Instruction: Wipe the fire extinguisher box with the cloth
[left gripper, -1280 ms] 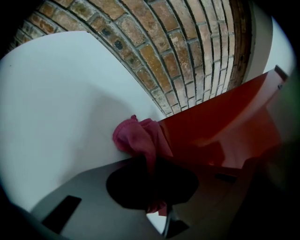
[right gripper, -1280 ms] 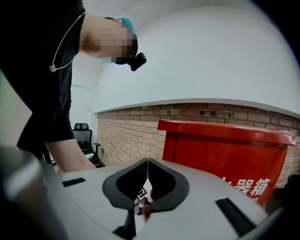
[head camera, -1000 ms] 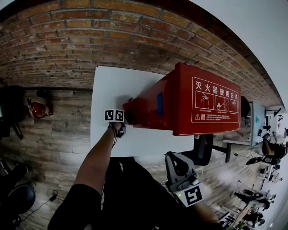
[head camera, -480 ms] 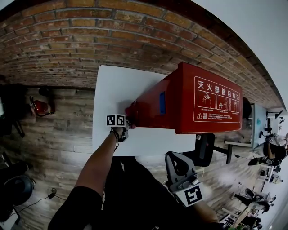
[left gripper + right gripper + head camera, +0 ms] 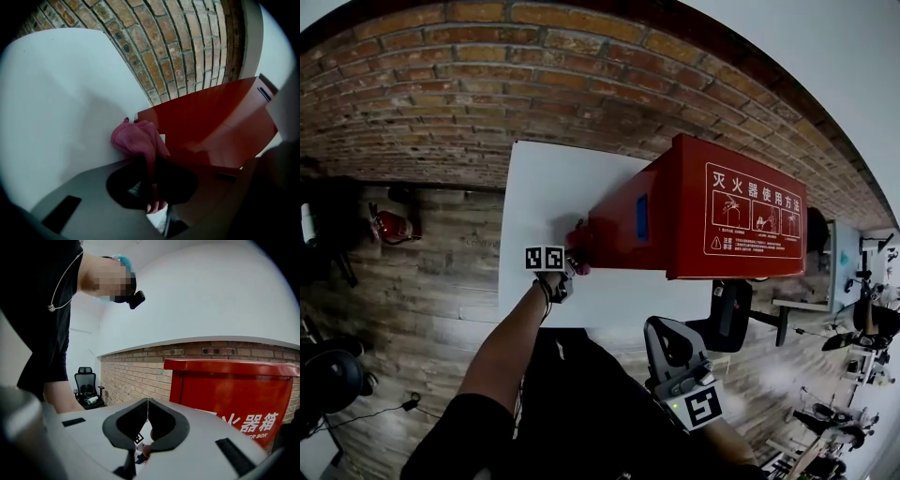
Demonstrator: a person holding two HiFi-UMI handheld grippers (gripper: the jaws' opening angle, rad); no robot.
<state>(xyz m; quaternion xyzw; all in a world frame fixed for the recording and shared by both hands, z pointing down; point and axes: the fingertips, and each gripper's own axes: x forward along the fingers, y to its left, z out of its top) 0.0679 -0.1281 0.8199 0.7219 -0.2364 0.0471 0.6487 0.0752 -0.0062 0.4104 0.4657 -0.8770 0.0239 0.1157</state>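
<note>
Left gripper (image 5: 572, 263) clamps cloth (image 5: 138, 140) on fire extinguisher box (image 5: 712, 225) left end. Probably most faces still unwiped. Right gripper (image 5: 147, 414) closed, empty.

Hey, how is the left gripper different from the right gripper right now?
The left gripper is shut on the pink cloth; the right gripper has its jaws together on nothing. The left gripper holds the cloth against a corner of the red fire extinguisher box; the right gripper sits back by the person's body, clear of the box. Both carry a marker cube.
</note>
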